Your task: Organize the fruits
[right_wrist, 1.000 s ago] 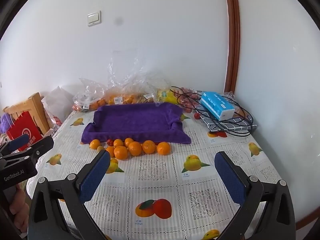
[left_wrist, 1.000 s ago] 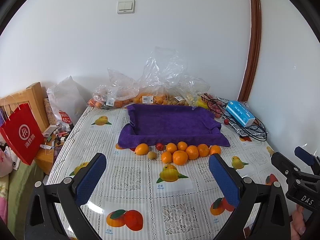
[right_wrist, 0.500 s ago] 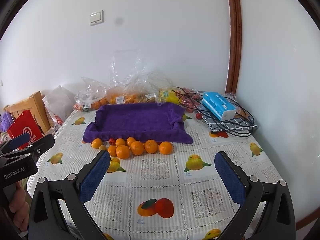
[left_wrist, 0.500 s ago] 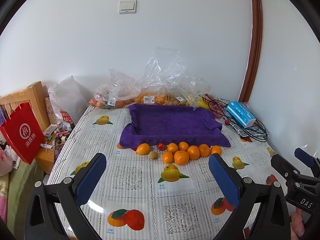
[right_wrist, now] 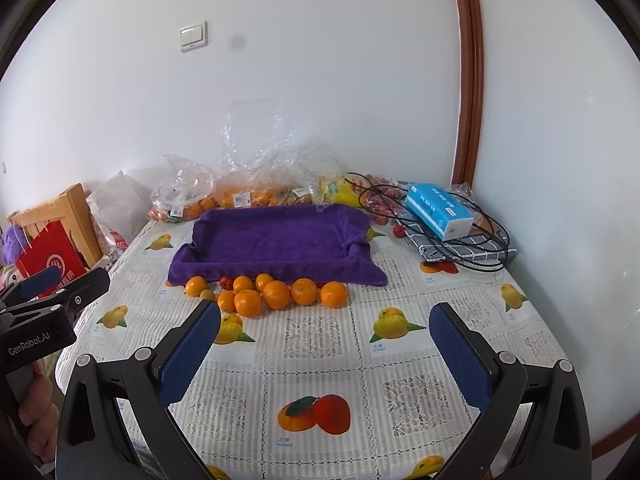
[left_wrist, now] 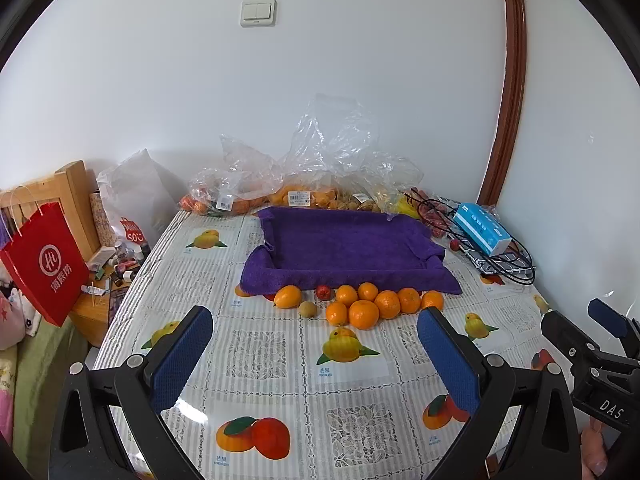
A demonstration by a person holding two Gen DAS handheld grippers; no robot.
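Note:
A row of loose oranges (left_wrist: pixel 364 314) (right_wrist: pixel 276 294) lies on the fruit-print tablecloth, just in front of a tray draped in purple towel (left_wrist: pixel 348 246) (right_wrist: pixel 276 240). Among them sit a small red fruit (left_wrist: pixel 323 292) (right_wrist: pixel 226 282) and a small brownish fruit (left_wrist: pixel 308 309) (right_wrist: pixel 208 295). My left gripper (left_wrist: pixel 314 344) hovers open over the near table, short of the fruit, nothing between its blue pads. My right gripper (right_wrist: pixel 326 340) is open too, further right and equally empty. Each gripper shows at the edge of the other's view.
Clear plastic bags of fruit (left_wrist: pixel 296 196) line the wall behind the tray. A blue tissue box (left_wrist: pixel 482 228) rests on black cables and a folded cloth at the back right. A red paper bag (left_wrist: pixel 44 260) and a wooden chair stand left of the table.
Both views have crept slightly back and up, so the fruit sits a little lower and smaller. Both grippers stay open and nothing on the table has moved.

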